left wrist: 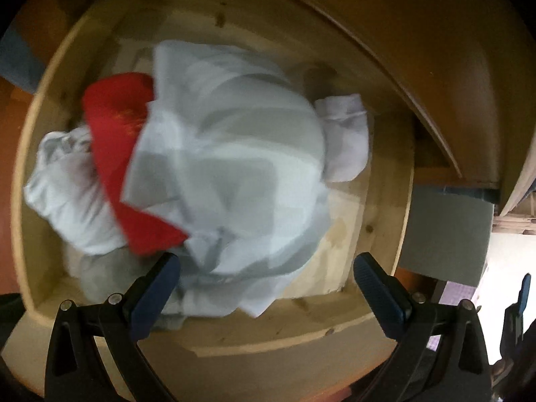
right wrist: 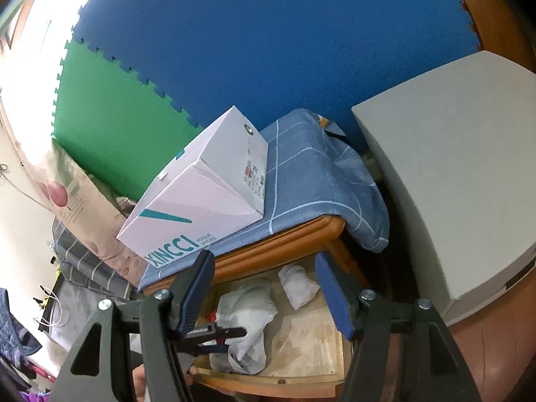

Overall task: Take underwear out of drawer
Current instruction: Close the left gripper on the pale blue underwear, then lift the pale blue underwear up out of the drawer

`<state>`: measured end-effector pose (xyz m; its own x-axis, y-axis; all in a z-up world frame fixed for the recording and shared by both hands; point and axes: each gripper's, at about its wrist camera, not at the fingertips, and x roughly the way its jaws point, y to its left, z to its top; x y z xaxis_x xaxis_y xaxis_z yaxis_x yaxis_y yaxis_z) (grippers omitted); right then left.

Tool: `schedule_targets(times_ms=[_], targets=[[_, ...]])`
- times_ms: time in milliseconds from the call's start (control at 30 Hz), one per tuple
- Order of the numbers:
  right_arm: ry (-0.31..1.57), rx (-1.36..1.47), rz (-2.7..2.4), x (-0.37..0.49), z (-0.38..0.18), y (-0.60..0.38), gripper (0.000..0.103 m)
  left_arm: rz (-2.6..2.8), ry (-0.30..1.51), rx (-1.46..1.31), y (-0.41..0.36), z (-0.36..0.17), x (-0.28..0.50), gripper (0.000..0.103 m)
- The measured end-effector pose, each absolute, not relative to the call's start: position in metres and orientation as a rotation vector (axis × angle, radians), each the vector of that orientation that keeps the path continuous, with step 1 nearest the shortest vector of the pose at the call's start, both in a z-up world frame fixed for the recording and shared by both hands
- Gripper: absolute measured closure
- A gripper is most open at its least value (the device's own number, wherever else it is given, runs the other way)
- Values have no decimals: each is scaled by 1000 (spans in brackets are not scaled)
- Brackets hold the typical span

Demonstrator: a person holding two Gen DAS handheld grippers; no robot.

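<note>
Directly ahead of the left tool [left wrist: 266, 276], whose blue-padded jaws stand wide apart and hold nothing, a heap of pale grey-white underwear [left wrist: 231, 160] fills the open wooden drawer [left wrist: 378, 234]. A red garment [left wrist: 124, 154] lies against the heap's left side. The right tool [right wrist: 264, 296], also spread and empty, hangs higher and farther back, looking down over the drawer. Judging by position, the left tool is nearer.
</note>
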<state>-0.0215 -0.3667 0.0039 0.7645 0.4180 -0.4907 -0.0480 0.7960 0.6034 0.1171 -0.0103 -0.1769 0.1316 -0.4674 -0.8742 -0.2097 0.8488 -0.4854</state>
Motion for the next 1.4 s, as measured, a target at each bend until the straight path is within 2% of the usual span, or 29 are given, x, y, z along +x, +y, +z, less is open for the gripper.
schedule_targets(times_ms=[100, 200, 233, 267, 333, 467, 633, 833, 1133, 1300, 1400], targets=[[659, 605, 281, -22, 4, -366, 39, -218, 1408, -606, -17, -181, 123, 4], [668, 612, 288, -21, 3, -366, 39, -229, 1391, -679, -20, -193, 127, 29], [671, 614, 289, -21, 2, -366, 39, -227, 1400, -679, -21, -196, 129, 47], [673, 616, 290, -20, 2, -366, 39, -220, 1418, -653, -24, -200, 130, 71], [679, 620, 295, -19, 1, -365, 39, -233, 1432, -635, -26, -206, 131, 93], [688, 619, 298, -18, -1, -364, 39, -237, 1362, -570, -32, -196, 127, 97], [692, 625, 284, -18, -2, -366, 39, -286, 1209, -467, -47, -152, 108, 97], [700, 644, 269, -17, -5, -370, 39, -376, 1109, -400, -61, -104, 67, 97], [712, 638, 253, -16, -7, -368, 39, -426, 1037, -389, -46, -58, 36, 99], [714, 637, 249, -16, -7, -368, 39, -444, 1066, -374, -42, -58, 42, 102], [720, 632, 256, -16, -7, -366, 39, -398, 1118, -311, -46, -69, 49, 98]])
